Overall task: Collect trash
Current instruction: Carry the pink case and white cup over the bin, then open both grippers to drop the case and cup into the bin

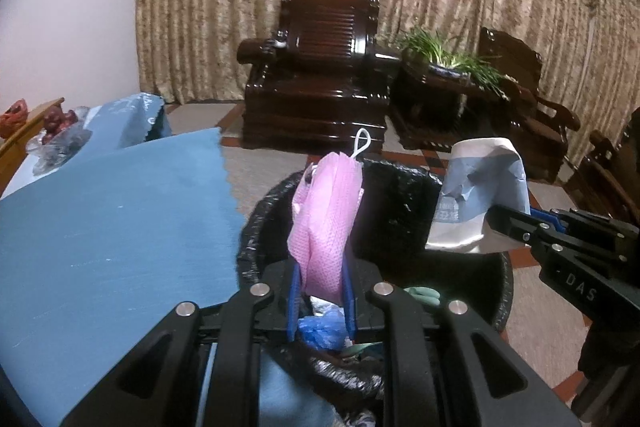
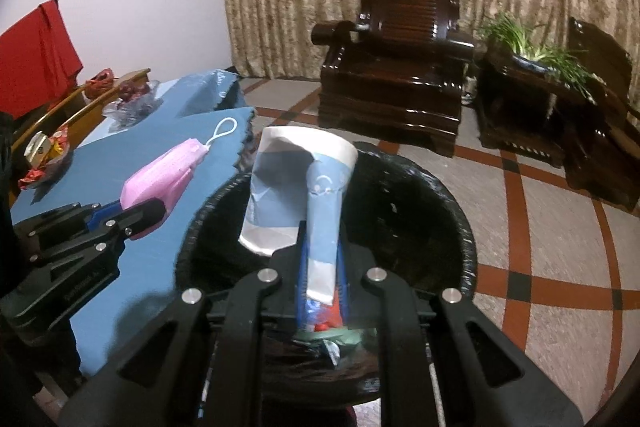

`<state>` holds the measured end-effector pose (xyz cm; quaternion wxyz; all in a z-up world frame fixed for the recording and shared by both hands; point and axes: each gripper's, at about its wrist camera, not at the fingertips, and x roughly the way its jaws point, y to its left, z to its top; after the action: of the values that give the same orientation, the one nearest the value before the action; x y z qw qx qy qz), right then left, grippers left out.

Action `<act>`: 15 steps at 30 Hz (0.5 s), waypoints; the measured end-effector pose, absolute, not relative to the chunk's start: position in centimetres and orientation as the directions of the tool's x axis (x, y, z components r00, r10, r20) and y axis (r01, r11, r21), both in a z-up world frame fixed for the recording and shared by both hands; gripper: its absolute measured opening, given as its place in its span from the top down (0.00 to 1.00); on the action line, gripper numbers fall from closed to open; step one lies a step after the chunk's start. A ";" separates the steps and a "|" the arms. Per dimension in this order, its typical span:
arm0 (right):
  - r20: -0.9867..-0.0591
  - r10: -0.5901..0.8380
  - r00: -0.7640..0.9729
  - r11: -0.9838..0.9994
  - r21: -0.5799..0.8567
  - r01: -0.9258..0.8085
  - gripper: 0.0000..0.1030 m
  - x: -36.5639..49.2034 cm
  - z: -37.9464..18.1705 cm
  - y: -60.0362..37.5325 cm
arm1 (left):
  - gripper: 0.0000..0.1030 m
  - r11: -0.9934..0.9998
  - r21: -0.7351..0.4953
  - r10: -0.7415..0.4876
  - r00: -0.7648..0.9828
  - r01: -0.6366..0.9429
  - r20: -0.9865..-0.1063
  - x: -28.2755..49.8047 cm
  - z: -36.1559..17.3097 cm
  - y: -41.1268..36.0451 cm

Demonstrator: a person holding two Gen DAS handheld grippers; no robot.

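Pink face mask (image 1: pixel 326 219) pinched in the left tool (image 1: pixel 320 291), over the black-lined bin (image 1: pixel 400 203). The right tool (image 2: pixel 322 267) clamps a crushed blue-and-white paper cup (image 2: pixel 296 187) above that bin. Only the right view shows red cloth (image 2: pixel 36 55) beyond the blue counter (image 2: pixel 160 251).

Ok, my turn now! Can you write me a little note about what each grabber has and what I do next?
Left gripper: shut on the pink face mask, over the black-lined bin.
Right gripper: shut on the crushed paper cup, also over the bin.
Done: both pieces picked up; other trash already lies in the bin.
Left: open both grippers so they drop in, then check the blue table for more.
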<state>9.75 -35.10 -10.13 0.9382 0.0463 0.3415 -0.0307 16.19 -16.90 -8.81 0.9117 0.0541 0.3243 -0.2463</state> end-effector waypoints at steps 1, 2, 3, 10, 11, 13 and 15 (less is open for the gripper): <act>-0.647 -0.031 0.762 0.993 0.065 0.096 0.89 9.8 -10.4 -35.4 | 0.83 0.871 -0.060 -0.415 0.665 0.488 -0.621 16.3 -9.0 -17.1; -0.651 -0.037 0.758 0.992 0.065 0.104 0.89 9.9 -10.6 -35.8 | 0.83 0.869 -0.059 -0.417 0.661 0.492 -0.624 16.5 -9.3 -17.5; -0.655 -0.041 0.754 0.992 0.065 0.111 0.89 10.0 -10.9 -36.2 | 0.83 0.867 -0.058 -0.418 0.659 0.494 -0.625 16.7 -9.5 -17.5; -0.681 -0.056 0.730 0.989 0.062 0.134 0.89 10.6 -12.7 -37.7 | 0.83 0.859 -0.066 -0.425 0.635 0.508 -0.645 18.2 -10.9 -19.1; -0.684 -0.058 0.727 0.989 0.062 0.137 0.89 10.8 -12.9 -37.9 | 0.83 0.858 -0.065 -0.425 0.633 0.509 -0.647 18.3 -11.1 -19.2; -0.688 -0.060 0.723 0.988 0.062 0.140 0.89 10.9 -13.3 -38.3 | 0.83 0.857 -0.065 -0.424 0.630 0.511 -0.651 18.7 -11.5 -19.7; -0.690 -0.060 0.721 0.988 0.063 0.142 0.89 11.1 -13.6 -38.6 | 0.83 0.857 -0.065 -0.423 0.626 0.512 -0.655 19.0 -11.8 -19.9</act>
<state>11.09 -38.59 -13.58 0.9259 0.0555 0.3696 -0.0543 19.03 -19.95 -11.76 0.8993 0.0638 0.3458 -0.2598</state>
